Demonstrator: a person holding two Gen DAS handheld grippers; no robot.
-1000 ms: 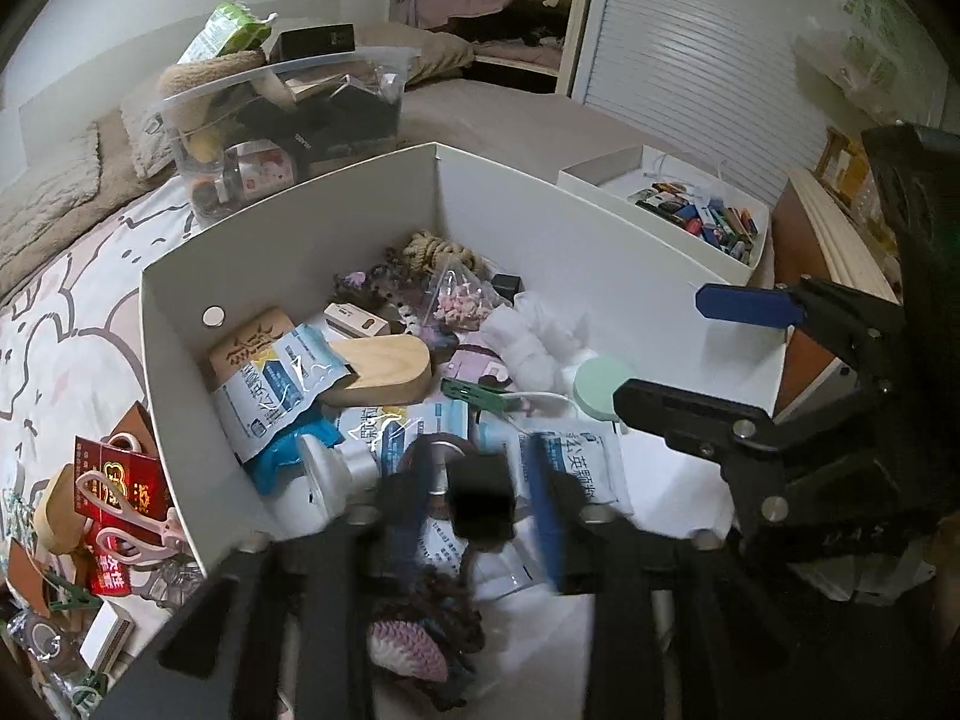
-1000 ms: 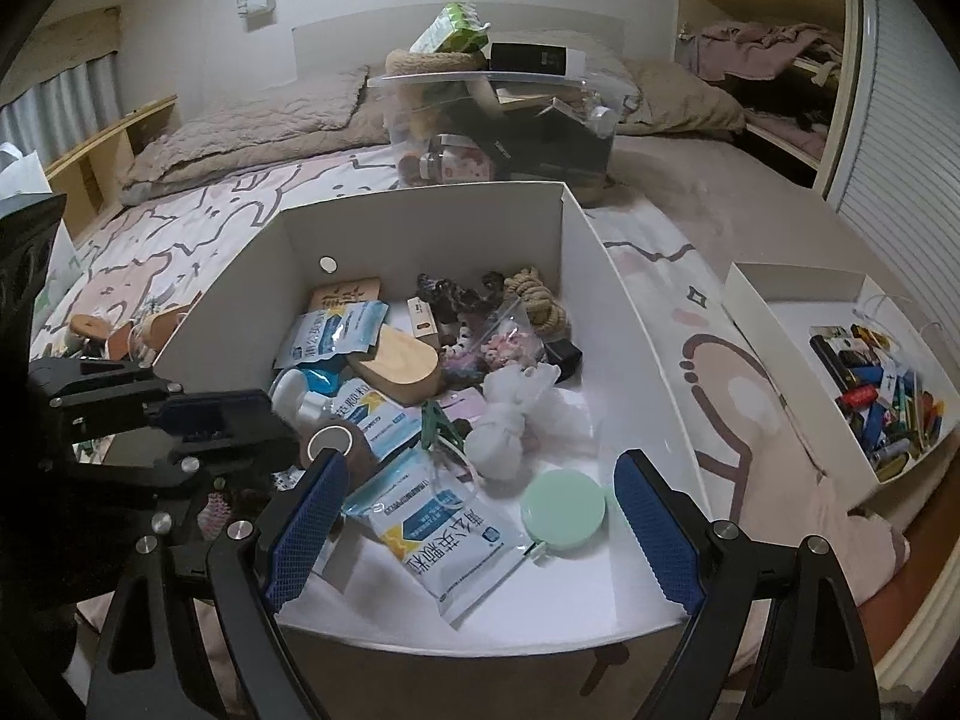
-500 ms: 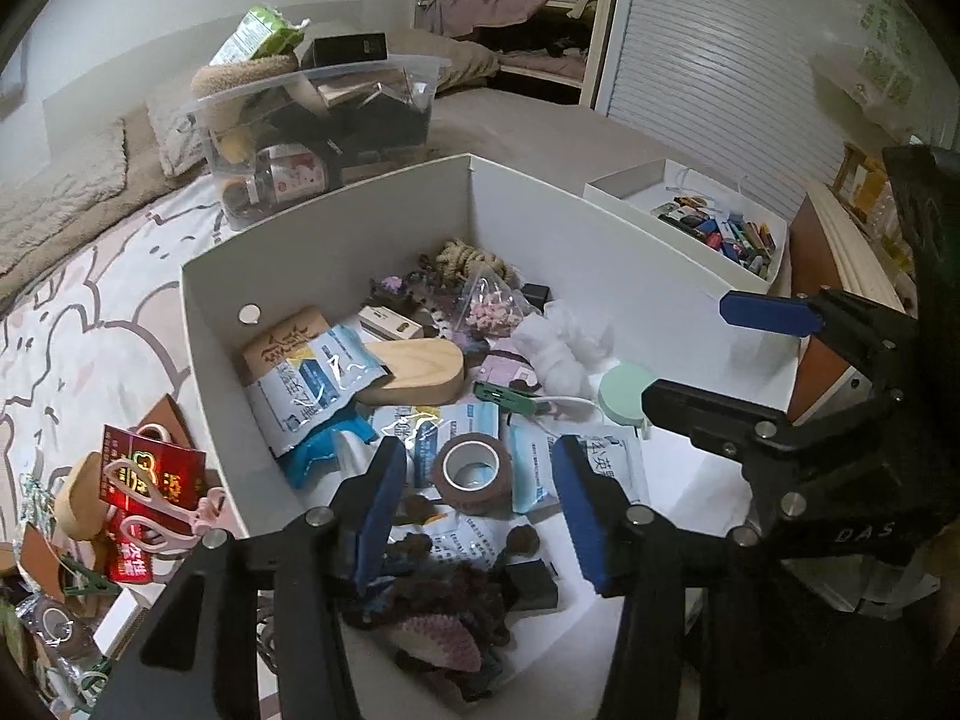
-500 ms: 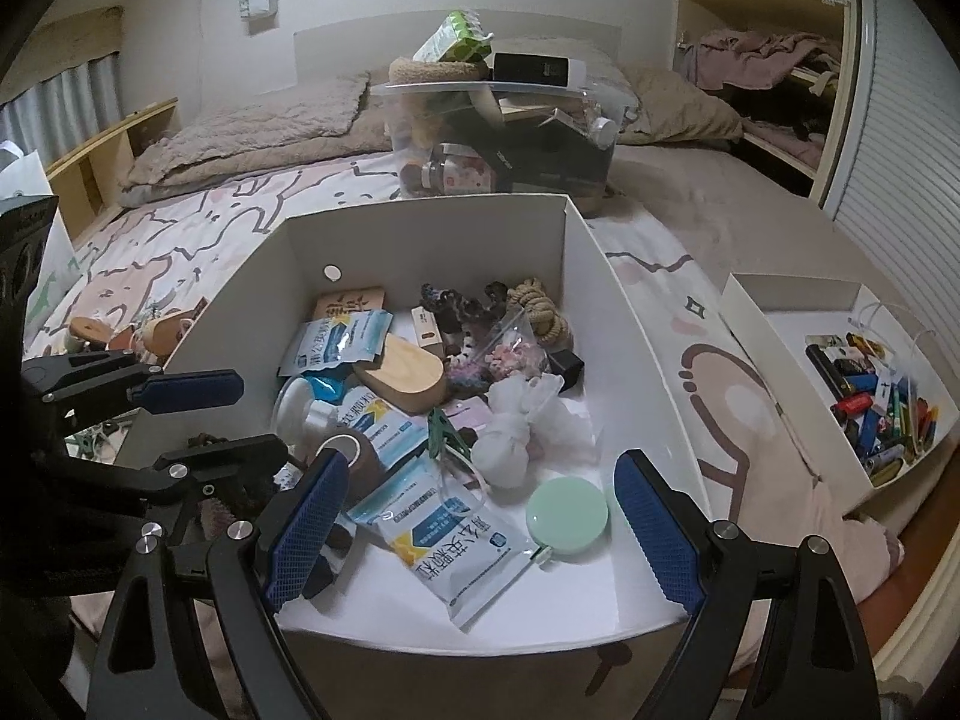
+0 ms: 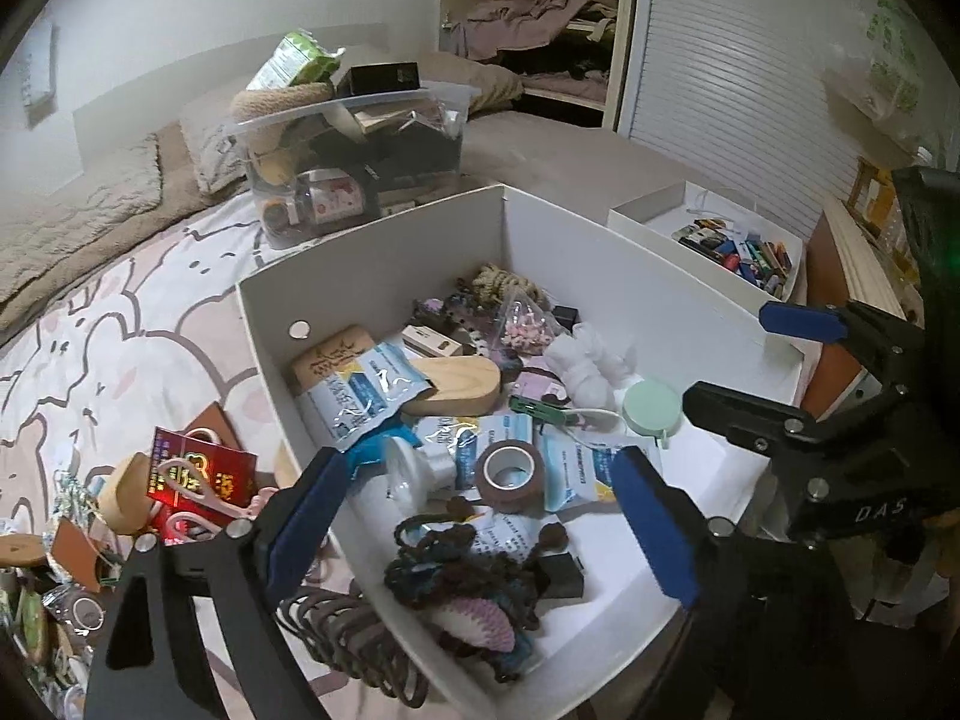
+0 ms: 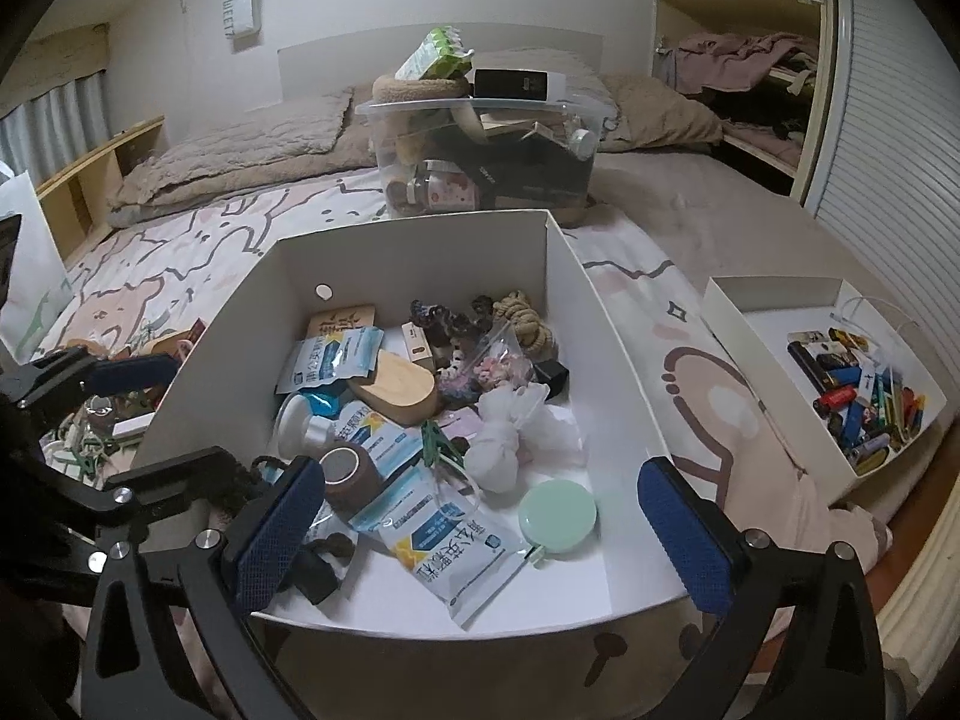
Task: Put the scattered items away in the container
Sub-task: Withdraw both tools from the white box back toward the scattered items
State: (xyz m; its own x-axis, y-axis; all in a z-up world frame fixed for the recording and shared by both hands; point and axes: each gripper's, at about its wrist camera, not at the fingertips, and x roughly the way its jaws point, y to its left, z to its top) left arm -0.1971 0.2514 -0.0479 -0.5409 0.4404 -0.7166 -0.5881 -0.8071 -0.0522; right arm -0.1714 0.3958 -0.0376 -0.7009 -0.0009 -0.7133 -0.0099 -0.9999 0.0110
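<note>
My left gripper (image 5: 480, 522) hangs over the near end of the white box (image 5: 372, 246), blue pads wide apart, jaws just sprung open. Nothing is between them. The brown tape roll (image 5: 510, 471) lies free on the box floor just past the pads, at about 12 o'clock from them, resting on the blue-and-white sachets (image 5: 360, 396).

My right gripper (image 6: 480, 522) also stands with its pads spread wide, having just opened further, empty, over the near rim of the same box. From it, the mint-green round case (image 6: 558, 516) sits at 1 o'clock, a sachet at 12, the tape roll at 10.

Deeper in the box: wooden slab (image 5: 462, 387) mid-floor, white drawstring pouch (image 5: 585, 363) to its 3 o'clock, coiled rope (image 5: 501, 282) at the far wall. A dark crochet bundle (image 5: 462, 576) lies by the near wall, under my left pads.

Still scattered on the bedspread at 9 o'clock of the box: red packet (image 5: 201, 474), pink-handled scissors (image 5: 192, 495), small odds beyond.

Clear bin (image 5: 354, 162) stands behind the box at 12 o'clock; a tray of lighters (image 6: 852, 384) lies at 3 o'clock, well apart.
</note>
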